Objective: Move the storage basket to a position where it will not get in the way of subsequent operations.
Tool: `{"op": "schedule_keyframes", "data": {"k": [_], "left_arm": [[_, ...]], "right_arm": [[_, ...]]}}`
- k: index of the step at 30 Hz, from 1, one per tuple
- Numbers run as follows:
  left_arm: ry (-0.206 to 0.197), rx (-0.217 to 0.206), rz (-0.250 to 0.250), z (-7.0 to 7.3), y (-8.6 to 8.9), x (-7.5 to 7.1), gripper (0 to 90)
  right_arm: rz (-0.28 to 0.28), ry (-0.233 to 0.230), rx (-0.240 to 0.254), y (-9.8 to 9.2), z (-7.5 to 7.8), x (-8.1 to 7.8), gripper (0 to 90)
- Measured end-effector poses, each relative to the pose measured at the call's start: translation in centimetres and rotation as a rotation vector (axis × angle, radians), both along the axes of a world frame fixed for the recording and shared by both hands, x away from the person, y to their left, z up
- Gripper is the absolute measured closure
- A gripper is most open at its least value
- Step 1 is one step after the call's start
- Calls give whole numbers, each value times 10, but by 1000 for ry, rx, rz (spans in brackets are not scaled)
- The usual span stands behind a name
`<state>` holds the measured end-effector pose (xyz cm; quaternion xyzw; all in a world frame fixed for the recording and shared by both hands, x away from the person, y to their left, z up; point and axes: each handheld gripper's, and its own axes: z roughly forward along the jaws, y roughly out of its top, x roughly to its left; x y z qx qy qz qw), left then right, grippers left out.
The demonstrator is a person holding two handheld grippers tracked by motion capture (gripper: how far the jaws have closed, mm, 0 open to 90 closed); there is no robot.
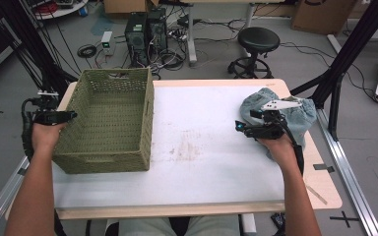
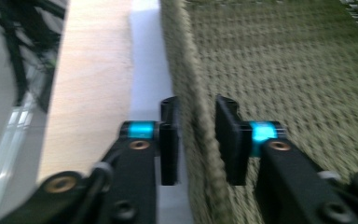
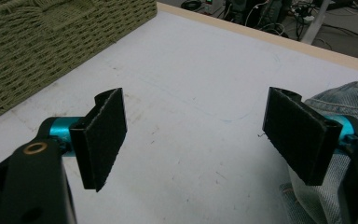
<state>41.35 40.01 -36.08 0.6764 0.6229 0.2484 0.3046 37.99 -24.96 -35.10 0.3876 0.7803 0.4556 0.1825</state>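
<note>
**Basket wall between the left jaws, denim by the right**

Woven green basket (image 1: 109, 120) stands on the left part of the table (image 1: 211, 167), which is covered by a white sheet; we look down into it from the high view and see its inside bare, showing the woven floor and walls, with a handle slot in the far wall and another in the near wall.

Our left gripper (image 1: 54, 117) sits at the basket's left wall, held in the left hand (image 1: 46, 135); in the left gripper view (image 2: 196, 140) one jaw is outside the wall over the white sheet and the other inside over the weave, with the rim running between them; a narrow gap shows on either side of the rim, so the pads are slightly apart and not pressing on it; that picture is blurred.

Our right gripper (image 1: 248, 129) hovers over the right part of the table, well apart from the basket, held in the right hand (image 1: 280, 147); in the right gripper view (image 3: 196, 140) its jaws stand wide apart with bare white sheet between them.

Crumpled blue denim cloth (image 1: 295, 115) lies at the table's right edge, just beside and partly under the right hand; it lies outside the basket.
</note>
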Motion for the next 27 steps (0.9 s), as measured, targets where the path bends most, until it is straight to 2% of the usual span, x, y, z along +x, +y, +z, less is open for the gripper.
{"op": "schedule_keyframes", "data": {"k": [2,4,9,12,13,14,17,22,27], "left_arm": [[-7,16,-29,-1,0,-5,675],[1,12,-55,-2,-1,-9,661],[6,22,-80,-6,1,-18,673],[10,16,-53,-6,4,-22,747],[10,-1,-47,-6,5,-22,795],[9,-10,-43,-6,5,-23,803],[-2,44,-32,-6,1,-23,828],[-19,38,0,-7,5,-23,830],[-21,66,10,-7,11,-25,830]], "right_arm": [[2,-1,2,0,0,0,218],[3,-3,2,0,0,-1,218],[4,0,-1,1,0,-1,218],[5,3,-2,1,0,-1,218],[6,0,-3,2,0,-1,218],[7,2,-4,2,0,-1,218],[6,3,-8,3,-1,-1,217],[7,7,-8,3,-1,-1,218],[6,7,-8,3,-1,-1,218]]}}
